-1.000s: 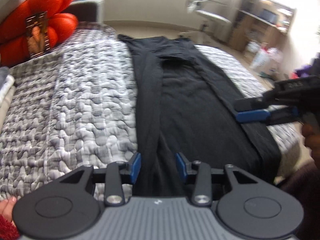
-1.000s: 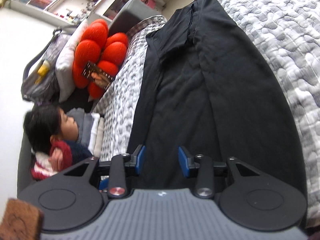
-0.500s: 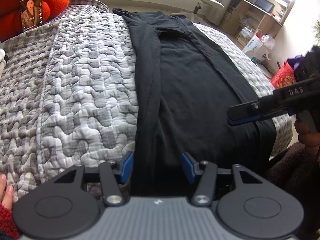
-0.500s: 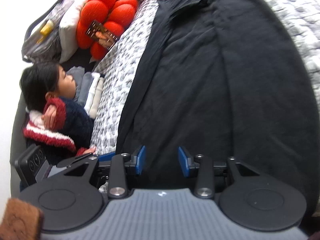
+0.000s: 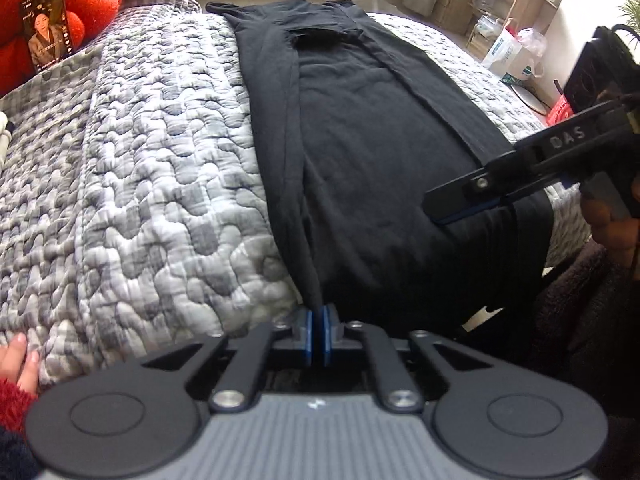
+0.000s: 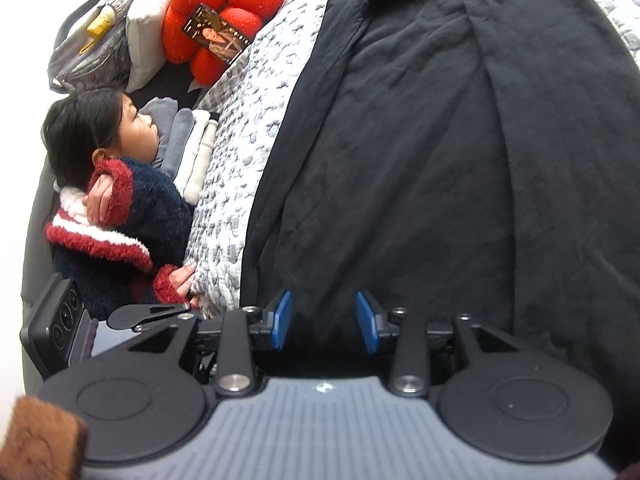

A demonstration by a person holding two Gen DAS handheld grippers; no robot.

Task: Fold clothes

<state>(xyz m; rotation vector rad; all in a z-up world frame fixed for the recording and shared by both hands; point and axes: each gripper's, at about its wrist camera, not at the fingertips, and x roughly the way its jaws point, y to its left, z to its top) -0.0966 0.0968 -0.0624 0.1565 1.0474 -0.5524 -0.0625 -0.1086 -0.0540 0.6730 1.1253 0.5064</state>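
A long black garment [image 5: 380,152] lies lengthwise on the grey-and-white quilt [image 5: 160,184], its two long sides folded inward. My left gripper [image 5: 319,334] is at the near hem. Its jaws are closing to a pinch, and the blue pads press on the garment's left folded edge. My right gripper [image 6: 324,322] hovers open over the near right part of the black garment [image 6: 400,160], with dark cloth showing below the gap and nothing pressed by its pads. In the left wrist view the right gripper [image 5: 444,208] reaches in from the right over the garment's right fold.
A person in a fuzzy navy, red and white sweater [image 6: 120,216] sits at the bed's left side, a hand [image 5: 22,360] on the quilt. A red flower cushion [image 6: 216,8] and folded clothes [image 6: 192,148] lie beyond. Shelves and bags [image 5: 512,52] stand at the far right.
My left gripper's jaws went from wide apart to shut on the garment's left fold at the hem. My right gripper dipped closer to the cloth, its jaws unchanged.
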